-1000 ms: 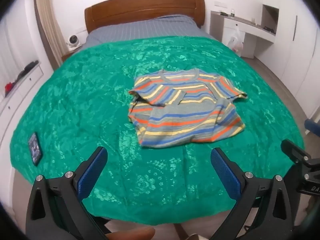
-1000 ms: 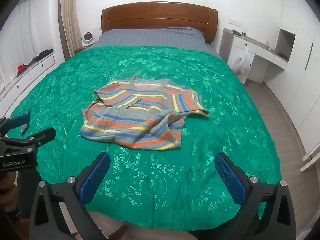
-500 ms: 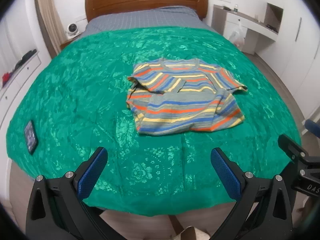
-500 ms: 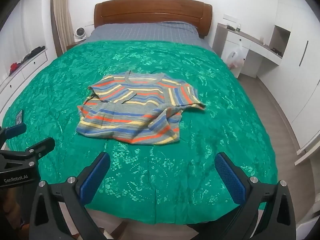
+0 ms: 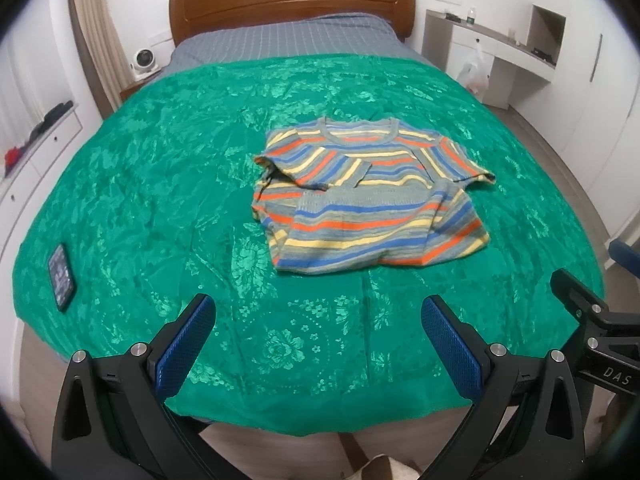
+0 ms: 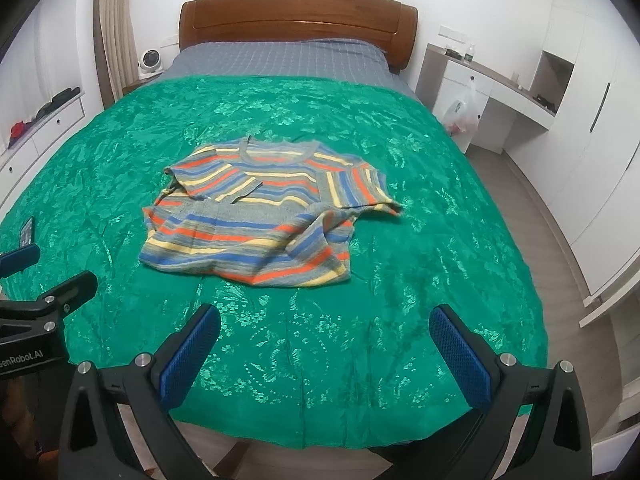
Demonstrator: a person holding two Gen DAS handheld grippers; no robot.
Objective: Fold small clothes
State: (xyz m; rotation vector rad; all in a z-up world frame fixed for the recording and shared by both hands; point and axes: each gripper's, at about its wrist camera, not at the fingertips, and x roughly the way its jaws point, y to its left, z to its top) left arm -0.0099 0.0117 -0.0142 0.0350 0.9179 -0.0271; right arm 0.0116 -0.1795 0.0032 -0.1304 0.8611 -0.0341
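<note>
The items on the left shelf (image 5: 44, 120) and desk (image 6: 496, 84) are too small to identify.

Shirt (image 5: 368, 200) lies mid-bed (image 5: 160, 160); phone (image 5: 61, 277) at its left edge.

White lettering "DAS" is read on the black plastic body of the right gripper (image 5: 612, 376), seen at the right of the left gripper's view; "enRobot.AI", its start cut off, is read on the black left gripper (image 6: 24, 356) at the left of the right one's view
</note>
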